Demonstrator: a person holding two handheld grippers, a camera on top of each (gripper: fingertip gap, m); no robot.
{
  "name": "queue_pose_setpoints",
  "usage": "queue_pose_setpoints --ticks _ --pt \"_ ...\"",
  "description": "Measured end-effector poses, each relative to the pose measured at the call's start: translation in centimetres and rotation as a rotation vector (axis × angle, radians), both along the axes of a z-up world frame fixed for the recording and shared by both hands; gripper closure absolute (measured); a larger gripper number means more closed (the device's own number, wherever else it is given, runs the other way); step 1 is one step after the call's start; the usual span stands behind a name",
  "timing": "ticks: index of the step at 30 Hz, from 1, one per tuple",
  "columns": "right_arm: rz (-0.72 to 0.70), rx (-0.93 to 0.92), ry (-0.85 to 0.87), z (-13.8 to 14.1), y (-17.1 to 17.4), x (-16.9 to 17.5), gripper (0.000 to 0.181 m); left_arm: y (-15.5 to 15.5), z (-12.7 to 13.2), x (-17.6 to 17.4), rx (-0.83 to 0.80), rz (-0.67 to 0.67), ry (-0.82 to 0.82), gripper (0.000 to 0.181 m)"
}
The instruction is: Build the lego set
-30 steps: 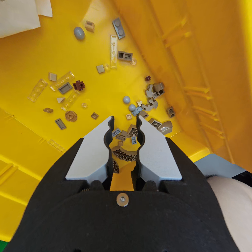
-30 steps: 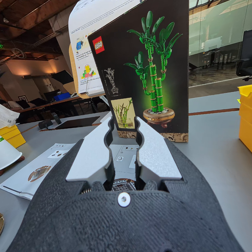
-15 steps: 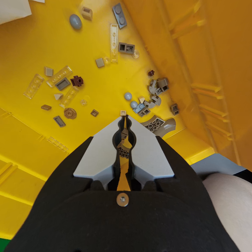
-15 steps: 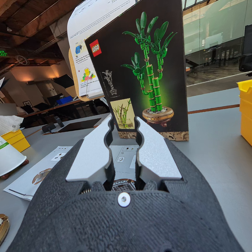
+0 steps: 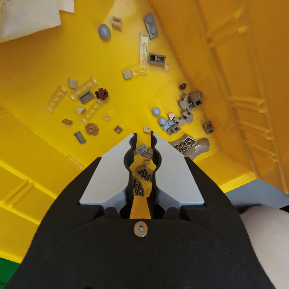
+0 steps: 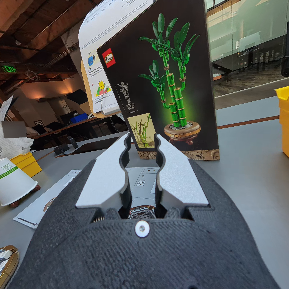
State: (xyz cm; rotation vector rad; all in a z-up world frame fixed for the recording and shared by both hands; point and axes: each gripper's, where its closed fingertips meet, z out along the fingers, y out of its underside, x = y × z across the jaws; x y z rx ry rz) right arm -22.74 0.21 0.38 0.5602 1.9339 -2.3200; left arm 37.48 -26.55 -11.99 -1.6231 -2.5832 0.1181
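Down in the yellow bin, the left gripper, jaws slightly apart and empty, hovers over tiny, light, hard, slippery lego pieces, best pinched across flat sides, while the right gripper, jaws apart, waits over the instruction booklet.

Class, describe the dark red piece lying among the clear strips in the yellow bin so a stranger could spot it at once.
Start at the yellow bin floor, left of centre, where clear flat strips lie scattered. The dark red piece sits beside them, right of a grey tile. It is blocky, with studs jutting from its sides.
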Motion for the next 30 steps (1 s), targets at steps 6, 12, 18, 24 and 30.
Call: queue_pose_setpoints --ticks 6,12,18,24,30 --pt "0.008 -0.001 -0.015 -0.1 0.0 -0.1 0.153 0.4 -0.2 -0.5 0.008 -0.039 0.002 0.169" --pt "0.013 -0.012 -0.032 -0.1 0.0 -0.2 0.153 0.4 -0.3 -0.6 0.003 -0.054 0.001 0.175" --pt "0.010 -0.029 -0.039 0.2 0.2 -0.3 0.153 -1.0 2.3 0.5 -0.127 0.011 -0.002 0.175" --pt "-0.120 -0.089 0.003 1.6 2.1 -1.6 0.155 1.3 13.2 -3.7 -0.356 0.113 0.248 0.175" --pt "-0.005 -0.110 -0.058 1.7 1.0 -0.2 0.155 19.2 19.5 -19.5 -0.298 -0.485 0.630 0.175"
